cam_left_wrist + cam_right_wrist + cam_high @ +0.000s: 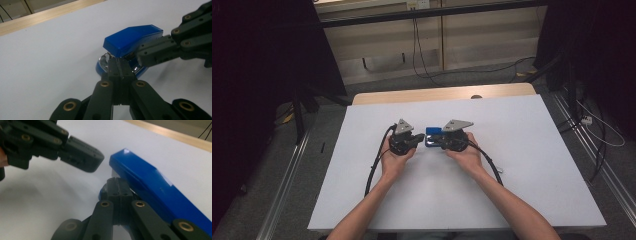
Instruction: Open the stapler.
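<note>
Resting near the desk's (362, 165) centre, the blue stapler (432, 133) shows no readable writing. Your left tool (119, 65), jaws pressed together, touches its open front end. Your right tool (117, 185), at 3 o'clock, has its jaws together beside the blue top.

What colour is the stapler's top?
Bright blue. The stapler shows best in the left gripper view, with shiny metal under its lid.

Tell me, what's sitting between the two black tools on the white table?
A blue stapler sits between the left tool and the right tool, shown in the high view; both tools' tips meet it.
</note>
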`<state>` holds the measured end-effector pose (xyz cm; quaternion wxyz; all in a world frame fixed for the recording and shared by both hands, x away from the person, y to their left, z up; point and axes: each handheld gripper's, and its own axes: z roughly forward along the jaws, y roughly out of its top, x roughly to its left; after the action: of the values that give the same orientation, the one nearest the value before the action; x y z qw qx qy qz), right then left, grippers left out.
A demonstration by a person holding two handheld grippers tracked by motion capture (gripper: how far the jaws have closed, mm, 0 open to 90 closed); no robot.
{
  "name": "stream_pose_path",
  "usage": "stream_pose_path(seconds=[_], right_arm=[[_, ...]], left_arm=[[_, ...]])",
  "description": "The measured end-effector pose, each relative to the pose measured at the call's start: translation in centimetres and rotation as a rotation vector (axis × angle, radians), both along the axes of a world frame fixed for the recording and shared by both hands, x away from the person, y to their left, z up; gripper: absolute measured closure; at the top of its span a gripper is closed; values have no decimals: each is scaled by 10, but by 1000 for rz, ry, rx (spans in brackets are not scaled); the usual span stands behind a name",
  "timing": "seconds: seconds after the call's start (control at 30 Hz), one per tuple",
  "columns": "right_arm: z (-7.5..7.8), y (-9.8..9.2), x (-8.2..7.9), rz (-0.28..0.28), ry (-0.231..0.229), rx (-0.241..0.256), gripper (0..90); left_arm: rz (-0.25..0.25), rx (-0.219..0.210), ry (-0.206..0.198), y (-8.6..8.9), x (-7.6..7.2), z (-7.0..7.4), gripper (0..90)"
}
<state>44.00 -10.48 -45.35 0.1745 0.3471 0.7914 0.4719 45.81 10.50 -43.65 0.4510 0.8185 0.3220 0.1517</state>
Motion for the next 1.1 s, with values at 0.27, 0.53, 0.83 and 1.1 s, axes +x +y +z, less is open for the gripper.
stream_pose_path(seconds=[0.27, 0.53, 0.83, 1.1], right_arm=[[-5, 7, 4, -10, 35, -49, 900], [-5, 6, 5, -36, 45, -45, 900], [-5, 7, 5, -31, 40, -51, 900], [-5, 7, 5, -33, 38, -52, 900]], left_arm=[[24, 0, 26, -3, 10, -5, 900], [10, 34, 15, -9, 14, -10, 900], [11, 19, 24, -9, 17, -10, 900], [14, 33, 8, -10, 16, -10, 900]])
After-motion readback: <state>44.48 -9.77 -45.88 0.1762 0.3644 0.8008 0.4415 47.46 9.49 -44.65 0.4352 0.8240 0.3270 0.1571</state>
